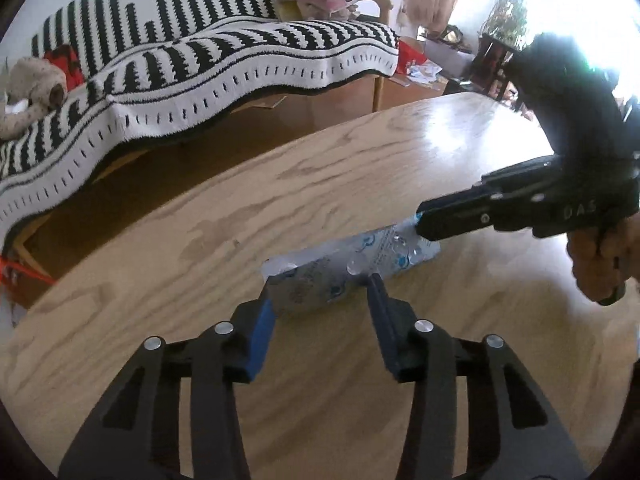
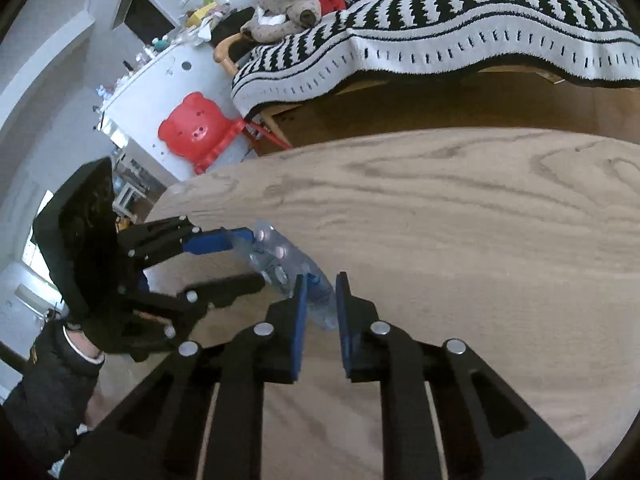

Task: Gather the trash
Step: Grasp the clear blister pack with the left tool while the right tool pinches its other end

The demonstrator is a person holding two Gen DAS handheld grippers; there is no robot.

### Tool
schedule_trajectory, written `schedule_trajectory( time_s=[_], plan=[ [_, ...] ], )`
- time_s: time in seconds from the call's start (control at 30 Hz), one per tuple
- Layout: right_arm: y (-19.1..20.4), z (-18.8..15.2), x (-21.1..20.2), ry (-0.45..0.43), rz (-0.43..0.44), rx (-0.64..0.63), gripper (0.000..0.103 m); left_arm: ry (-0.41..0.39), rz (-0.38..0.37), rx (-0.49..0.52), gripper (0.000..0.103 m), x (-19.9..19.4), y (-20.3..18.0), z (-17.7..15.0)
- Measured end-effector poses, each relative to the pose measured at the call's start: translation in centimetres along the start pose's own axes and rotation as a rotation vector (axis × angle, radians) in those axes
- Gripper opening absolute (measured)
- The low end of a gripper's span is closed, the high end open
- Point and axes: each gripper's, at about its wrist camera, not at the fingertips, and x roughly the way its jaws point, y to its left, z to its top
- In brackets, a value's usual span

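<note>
Blue pads of the left hand-held gripper point(image 1: 320, 292) bracket the near end of a clear plastic wrapper point(image 1: 352, 268) lying on the desk point(image 1: 200, 220); whether they press it I cannot tell. Its long axis runs away rightward to the right hand-held gripper point(image 2: 320, 292), clamped together on the far end. Beyond stand a striped sofa point(image 1: 200, 60) and a red chair point(image 2: 200, 128); nothing blocks a lift.

Glossy grained wood table point(image 1: 320, 184), shiny, perhaps foil blister pack point(image 1: 344, 268), knitted cloth throw point(image 1: 224, 52).
</note>
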Motion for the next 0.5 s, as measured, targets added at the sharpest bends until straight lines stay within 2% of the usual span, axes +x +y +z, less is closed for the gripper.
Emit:
schedule_trajectory(
  time_s=[0.17,0.23,0.5],
  plan=[
    [0.7,-3.0,-2.1,0.003,-0.002,0.009,0.012,0.004,-0.036,0.008,0.032,-1.7,-2.4,-2.1],
    [1.1,-4.6,-3.1,0.004,-0.008,0.01,0.012,0.007,-0.06,0.021,0.025,-2.8,-4.0,-3.2],
    [3.7,-11.9,-10.0,-0.052,-0.075,0.031,0.012,0.003,-0.103,0.058,0.021,-6.8,-11.0,-5.8]
  ],
)
